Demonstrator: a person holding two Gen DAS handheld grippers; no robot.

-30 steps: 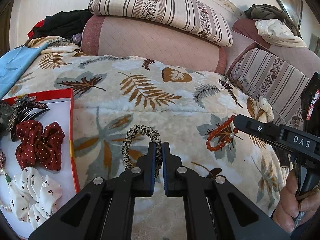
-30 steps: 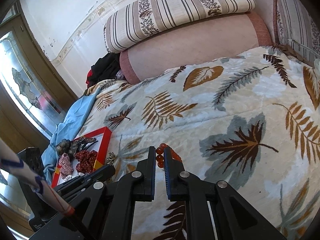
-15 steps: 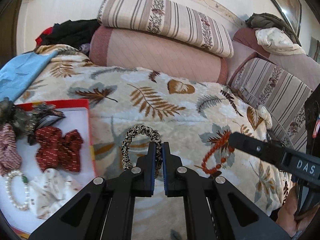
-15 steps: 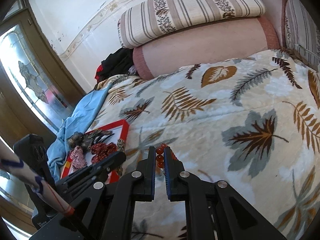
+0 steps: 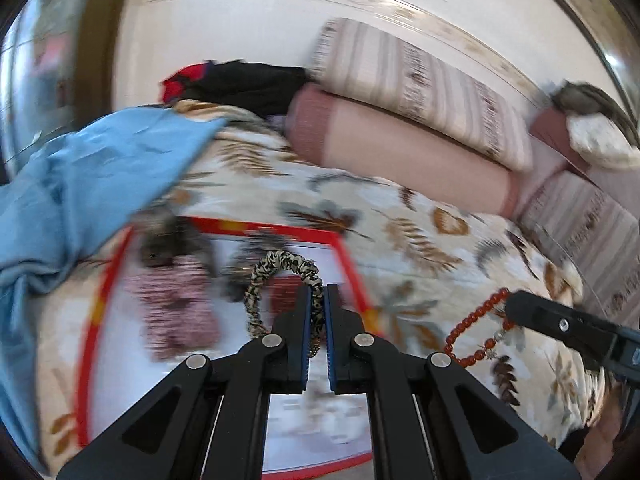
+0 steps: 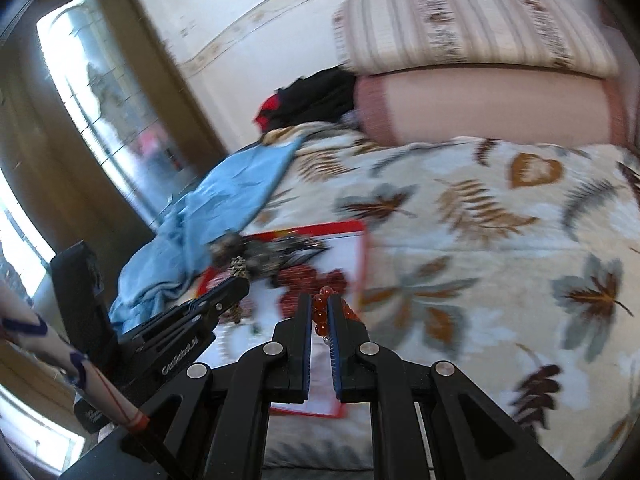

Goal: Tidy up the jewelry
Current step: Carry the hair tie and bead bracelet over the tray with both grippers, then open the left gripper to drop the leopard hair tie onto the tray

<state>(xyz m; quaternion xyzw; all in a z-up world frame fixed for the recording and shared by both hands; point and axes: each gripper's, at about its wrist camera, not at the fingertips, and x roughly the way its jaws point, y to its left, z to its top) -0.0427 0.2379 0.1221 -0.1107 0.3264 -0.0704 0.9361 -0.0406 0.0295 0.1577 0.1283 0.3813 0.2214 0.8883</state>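
My left gripper [image 5: 317,320] is clamped on the leopard hair tie [image 5: 280,268], which sticks up in a loop over the red tray [image 5: 352,276]. My right gripper [image 6: 319,316] is clamped on the red bead bracelet [image 6: 320,308], near the right edge of the red tray; from the left camera I see the beads [image 5: 476,332] hang in a droopy loop just right of the tray. Both things are light, I think. The hair tie is soft and squishy, so a pinch anywhere on its band should hold. The bracelet is floppy, with hard round beads that may slip, so I would pinch the string between two beads, not on a bead. Inside the tray, past the hair tie, lie a pink spotted hair tie [image 5: 176,308] and some dark hair clips [image 5: 168,240], all blurry. The tray sits on the leaf-print bed cover [image 5: 420,248], with a blue cloth [image 5: 88,184] at its left side and striped pillows [image 5: 420,88] far behind it.
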